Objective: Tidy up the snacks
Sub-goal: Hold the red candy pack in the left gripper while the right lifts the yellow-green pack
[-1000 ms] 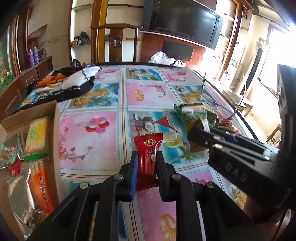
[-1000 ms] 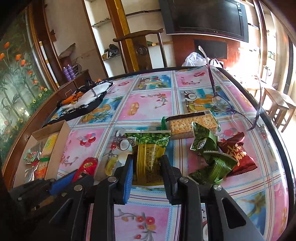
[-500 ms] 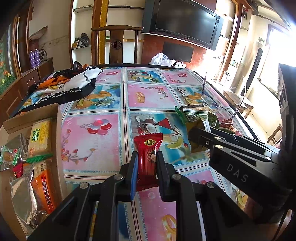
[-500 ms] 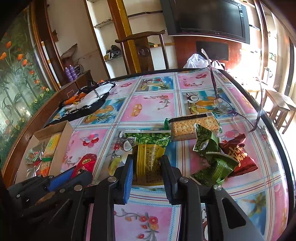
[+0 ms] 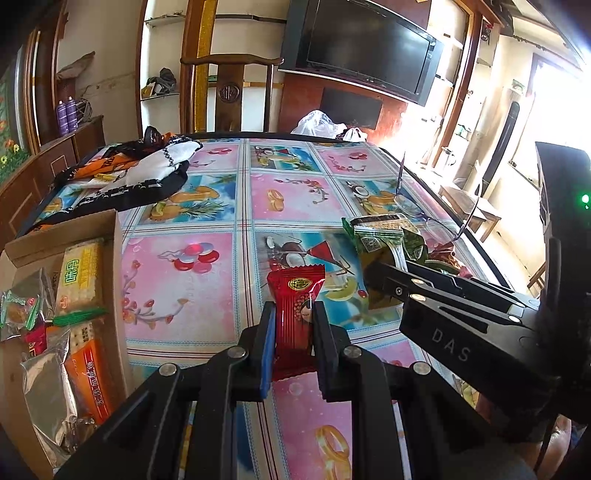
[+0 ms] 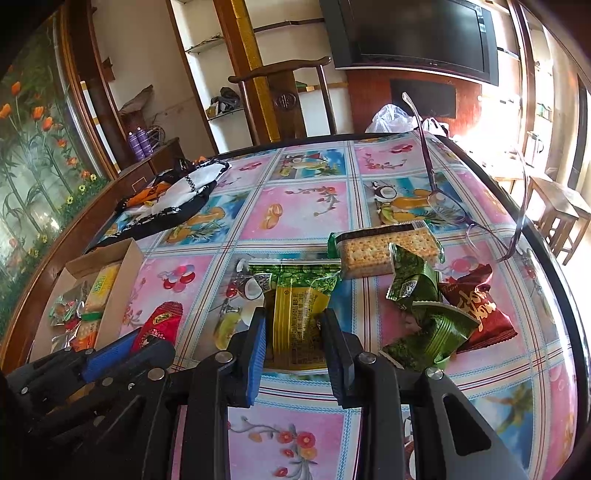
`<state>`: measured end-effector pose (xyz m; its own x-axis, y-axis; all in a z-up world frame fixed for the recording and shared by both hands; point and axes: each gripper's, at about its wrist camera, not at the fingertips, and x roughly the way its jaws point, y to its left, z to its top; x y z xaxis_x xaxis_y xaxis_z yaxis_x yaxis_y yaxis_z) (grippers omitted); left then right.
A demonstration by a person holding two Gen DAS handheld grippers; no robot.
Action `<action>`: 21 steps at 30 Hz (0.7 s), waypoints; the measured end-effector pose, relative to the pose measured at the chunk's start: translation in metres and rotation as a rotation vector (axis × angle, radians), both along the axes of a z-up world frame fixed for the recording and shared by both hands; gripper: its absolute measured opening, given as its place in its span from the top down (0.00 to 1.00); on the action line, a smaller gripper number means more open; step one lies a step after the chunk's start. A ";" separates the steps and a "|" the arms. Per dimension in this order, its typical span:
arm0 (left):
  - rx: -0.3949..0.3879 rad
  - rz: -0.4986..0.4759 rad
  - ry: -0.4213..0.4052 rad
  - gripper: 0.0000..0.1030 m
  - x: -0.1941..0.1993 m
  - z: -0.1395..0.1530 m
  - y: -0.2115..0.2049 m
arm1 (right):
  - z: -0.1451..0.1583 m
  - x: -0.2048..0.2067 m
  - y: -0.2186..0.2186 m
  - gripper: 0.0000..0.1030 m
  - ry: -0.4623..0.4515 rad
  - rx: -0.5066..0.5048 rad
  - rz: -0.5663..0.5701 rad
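My left gripper point(image 5: 293, 325) pinches the red foil snack packet point(image 5: 295, 317), and my right gripper point(image 6: 295, 332) pinches the yellow-green plastic snack bag point(image 6: 297, 306).

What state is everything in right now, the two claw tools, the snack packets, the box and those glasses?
left gripper: shut on the red packet.
right gripper: shut on the yellow-green packet.
cardboard box: open, partly filled with snacks.
cracker pack: sealed, lying flat on the table.
green packets: sealed, crumpled, loose on the table.
eyeglasses: lenses down, arms unfolded and sticking up.
television: off.
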<state>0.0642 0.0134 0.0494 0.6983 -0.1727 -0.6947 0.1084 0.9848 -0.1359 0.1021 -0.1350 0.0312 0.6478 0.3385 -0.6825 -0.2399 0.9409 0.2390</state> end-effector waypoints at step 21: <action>-0.008 0.032 -0.015 0.83 0.001 0.006 0.011 | 0.003 -0.003 -0.002 0.70 0.007 0.032 0.000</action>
